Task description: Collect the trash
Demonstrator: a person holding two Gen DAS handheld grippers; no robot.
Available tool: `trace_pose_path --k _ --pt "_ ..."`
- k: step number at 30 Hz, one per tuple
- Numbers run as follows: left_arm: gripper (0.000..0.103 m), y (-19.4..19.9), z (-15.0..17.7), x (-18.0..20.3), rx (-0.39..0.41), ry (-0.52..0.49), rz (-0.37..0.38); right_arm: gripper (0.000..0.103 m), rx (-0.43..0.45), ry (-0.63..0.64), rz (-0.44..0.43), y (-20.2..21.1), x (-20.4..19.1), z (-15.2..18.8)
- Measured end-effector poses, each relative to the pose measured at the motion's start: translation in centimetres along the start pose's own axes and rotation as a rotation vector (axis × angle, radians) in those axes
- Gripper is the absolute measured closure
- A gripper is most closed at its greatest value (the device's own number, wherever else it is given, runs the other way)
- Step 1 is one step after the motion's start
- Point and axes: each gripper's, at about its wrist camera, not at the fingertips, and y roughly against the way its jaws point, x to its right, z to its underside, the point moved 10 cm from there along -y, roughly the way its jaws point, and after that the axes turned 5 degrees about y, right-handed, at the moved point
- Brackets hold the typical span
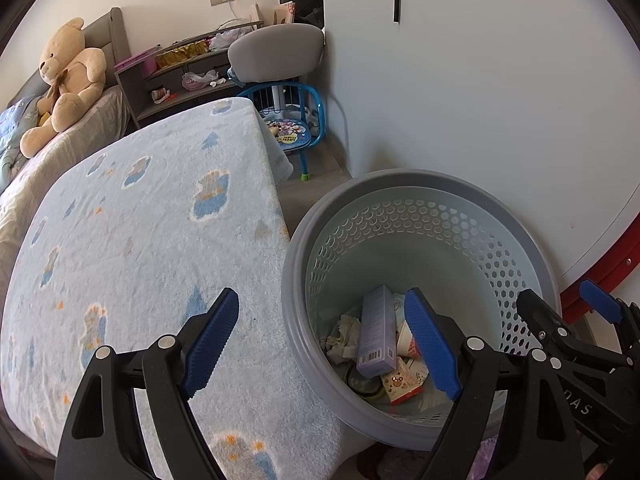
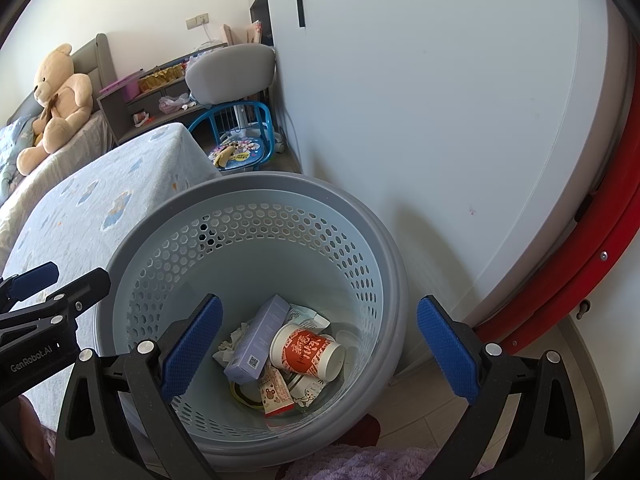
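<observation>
left gripper point(image 1: 324, 344): I see the jaws spread wide, nothing between the pads. One blue pad hangs over the bed, the other over the bin opening.
right gripper point(image 2: 342, 346): I read it as wide open too, empty. It hangs above the bin mouth, pointing down into it; the right-side pad sits past the rim, over the floor.
bin point(image 2: 248, 188): grey round basket with a perforated wall, standing on the floor between the bed and the white wall, touching or just beside the bed edge; I can't tell which.
trash in bin: all on the bottom. Paper cup point(image 2: 306, 354), white with red print, lying on its side, mouth facing right. Lavender box point(image 2: 256, 344) just left of it, tilted, leaning against the cup. Crumpled tissue point(image 2: 232, 346) left of the box. Small pink-and-white carton point(image 2: 274, 394) in front of the cup. More wrappers underneath; I can't make them out.
bed point(image 1: 140, 240): light blue fleece blanket with paw-like prints; no trash visible on the part I get.
teddy bear point(image 1: 66, 80): sitting at the head of the bed, well apart from the bin.
small blue chair point(image 1: 294, 128): in the far corner, by the wall.
grey chair point(image 1: 276, 50): behind it, at the shelf unit.
</observation>
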Motion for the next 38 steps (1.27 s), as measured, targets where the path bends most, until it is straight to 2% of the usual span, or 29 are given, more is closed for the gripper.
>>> trace_pose_path --k 38 --pt "0.022 0.01 0.04 0.14 0.001 0.0 0.001 0.007 0.001 0.0 0.001 -0.02 0.01 0.05"
